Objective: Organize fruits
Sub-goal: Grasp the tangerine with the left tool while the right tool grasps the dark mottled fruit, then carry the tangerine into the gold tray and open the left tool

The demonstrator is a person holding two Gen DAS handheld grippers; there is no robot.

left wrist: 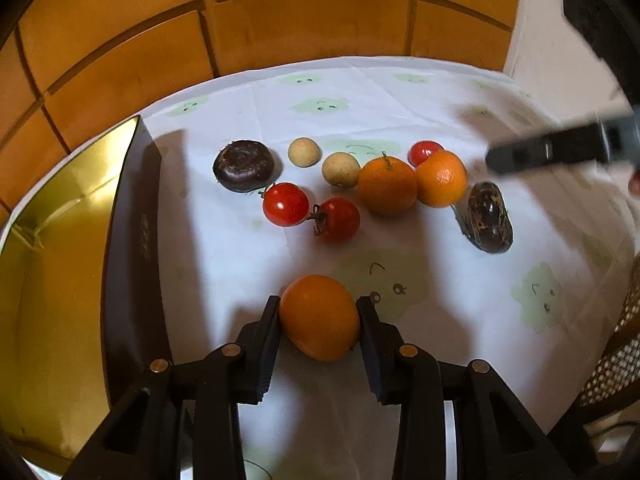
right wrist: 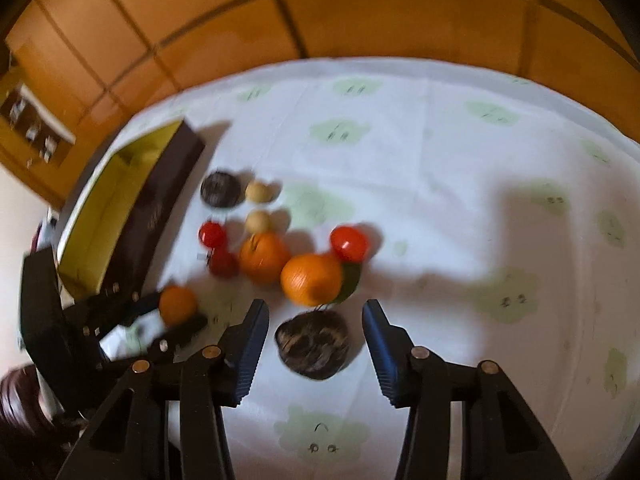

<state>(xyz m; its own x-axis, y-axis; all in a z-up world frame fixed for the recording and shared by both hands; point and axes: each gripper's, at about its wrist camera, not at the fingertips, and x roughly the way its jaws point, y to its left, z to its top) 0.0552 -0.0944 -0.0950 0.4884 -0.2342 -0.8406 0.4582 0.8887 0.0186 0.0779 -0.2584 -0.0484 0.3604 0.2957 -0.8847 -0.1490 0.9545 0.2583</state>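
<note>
Left gripper (left wrist: 319, 316) clamped on an orange (left wrist: 319, 317), both pads pressed to its sides, low over the white cloth-covered surface (left wrist: 400, 92). Open gold-lined box (left wrist: 60, 260) just left of it. Farther out on the surface: two more oranges (left wrist: 387, 185) touching each other, three tomatoes (left wrist: 285, 204), two small tan fruits (left wrist: 304, 152), a dark round fruit (left wrist: 243, 165). Right gripper (right wrist: 316, 334) apart, straddling a dark mottled fruit (right wrist: 313, 344), pads clear of it on both sides; this view is blurred.
</note>
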